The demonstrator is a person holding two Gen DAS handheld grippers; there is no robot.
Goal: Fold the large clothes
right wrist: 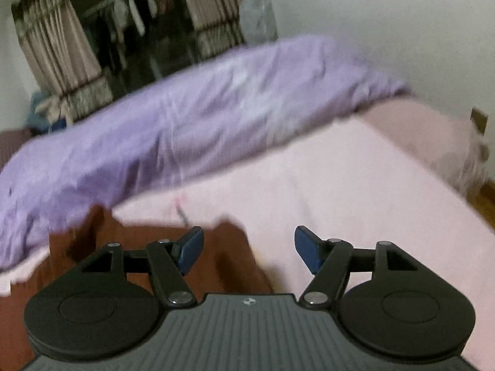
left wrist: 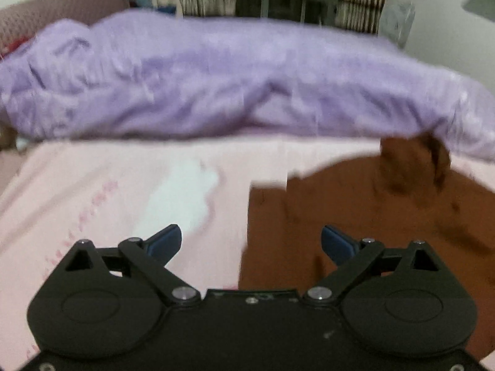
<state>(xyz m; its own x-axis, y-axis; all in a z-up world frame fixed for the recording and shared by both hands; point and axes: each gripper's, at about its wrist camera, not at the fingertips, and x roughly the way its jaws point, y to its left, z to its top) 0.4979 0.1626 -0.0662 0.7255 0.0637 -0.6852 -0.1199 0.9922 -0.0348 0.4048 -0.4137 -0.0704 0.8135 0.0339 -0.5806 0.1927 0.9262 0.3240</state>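
A brown garment (left wrist: 355, 210) lies spread on the pink bed sheet (left wrist: 92, 191), filling the right half of the left wrist view, with a bunched lump at its far edge. My left gripper (left wrist: 251, 244) hangs over its left edge, jaws wide apart and nothing between the blue pads. In the right wrist view the same brown garment (right wrist: 139, 247) lies at the lower left. My right gripper (right wrist: 249, 249) is above its right edge, open, with nothing pinched between its pads. Both views are blurred.
A crumpled lilac duvet (left wrist: 216, 80) runs across the far side of the bed (right wrist: 355, 185). Behind it are curtains and a dark window (right wrist: 139, 46). The bed's right edge drops to a wooden floor (right wrist: 485, 204). A mauve headboard or cushion (left wrist: 55, 9) is at far left.
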